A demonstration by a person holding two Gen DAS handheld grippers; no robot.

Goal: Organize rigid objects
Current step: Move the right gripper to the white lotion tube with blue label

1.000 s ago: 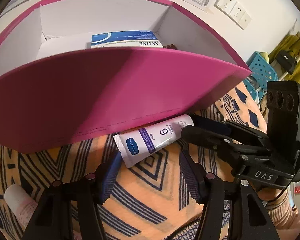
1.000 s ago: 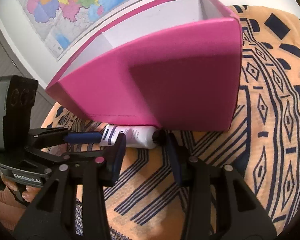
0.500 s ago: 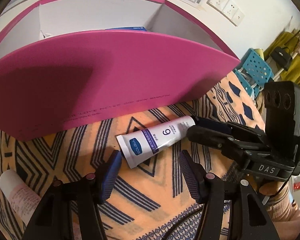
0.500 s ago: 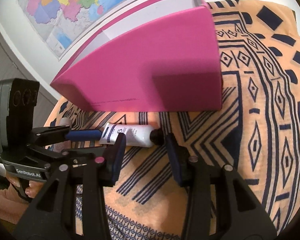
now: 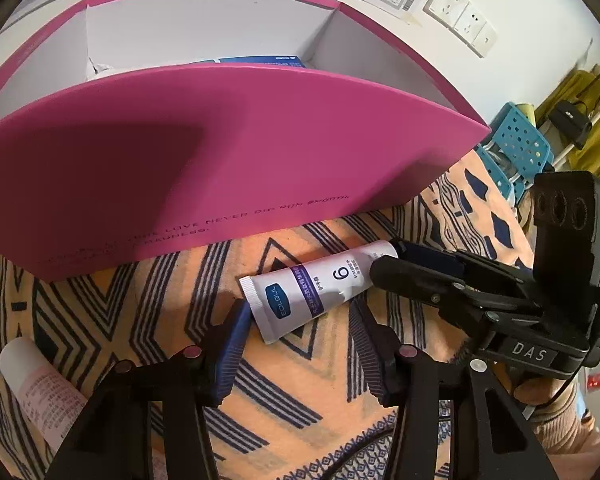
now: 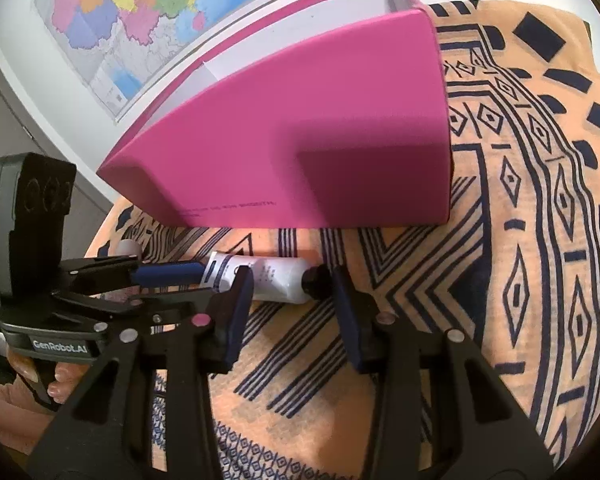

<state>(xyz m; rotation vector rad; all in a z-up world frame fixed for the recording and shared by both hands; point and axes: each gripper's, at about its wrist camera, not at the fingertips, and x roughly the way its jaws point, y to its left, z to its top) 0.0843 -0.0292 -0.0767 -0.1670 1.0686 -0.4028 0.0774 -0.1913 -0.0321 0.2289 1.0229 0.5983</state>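
Open pink cardboard box [image 5: 228, 168] with white lining stood on orange-and-navy patterned cloth [image 5: 300, 384] over tabletop; blue-and-white carton [image 5: 260, 61] lay inside, seen only from left wrist view. White squeeze tube [image 5: 316, 294] with dark cap lay on cloth just before box. Left gripper [image 5: 296, 340] fingers were closing round tube's crimped end, not yet pressing. Right gripper [image 6: 292, 300] fingers straddled cap end, apart, no clear grip. Left view alone showed second pale tube [image 5: 36, 392]; right view alone, wall map [image 6: 140, 12].
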